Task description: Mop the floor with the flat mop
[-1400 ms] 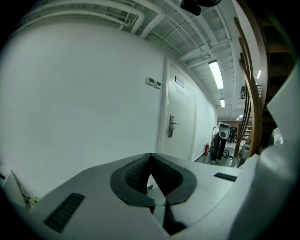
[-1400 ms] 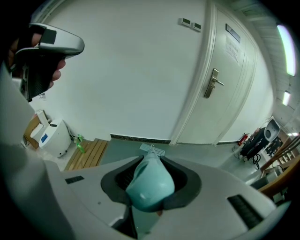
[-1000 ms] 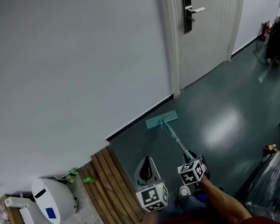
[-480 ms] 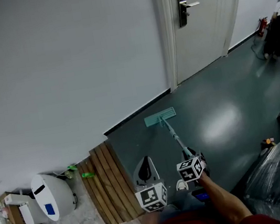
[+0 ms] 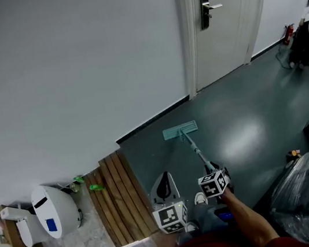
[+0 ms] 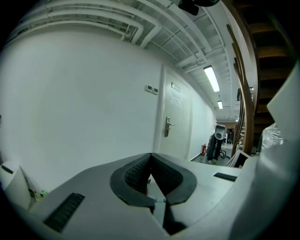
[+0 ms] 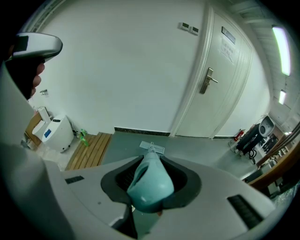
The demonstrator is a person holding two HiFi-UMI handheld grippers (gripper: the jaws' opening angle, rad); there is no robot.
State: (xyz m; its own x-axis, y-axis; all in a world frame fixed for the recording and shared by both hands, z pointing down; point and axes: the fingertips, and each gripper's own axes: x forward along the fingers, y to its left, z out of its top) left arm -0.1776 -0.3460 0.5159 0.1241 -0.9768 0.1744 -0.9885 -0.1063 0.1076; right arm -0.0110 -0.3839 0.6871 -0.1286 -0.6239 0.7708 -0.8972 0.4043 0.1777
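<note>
Right gripper view, right gripper clamped on flat mop handle, pole hidden behind it, left gripper closed, empty.

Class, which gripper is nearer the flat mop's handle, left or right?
Right. The right gripper is clamped on the top end of the mop handle; the left gripper, shut and empty, sits beside it, off the handle.
</note>
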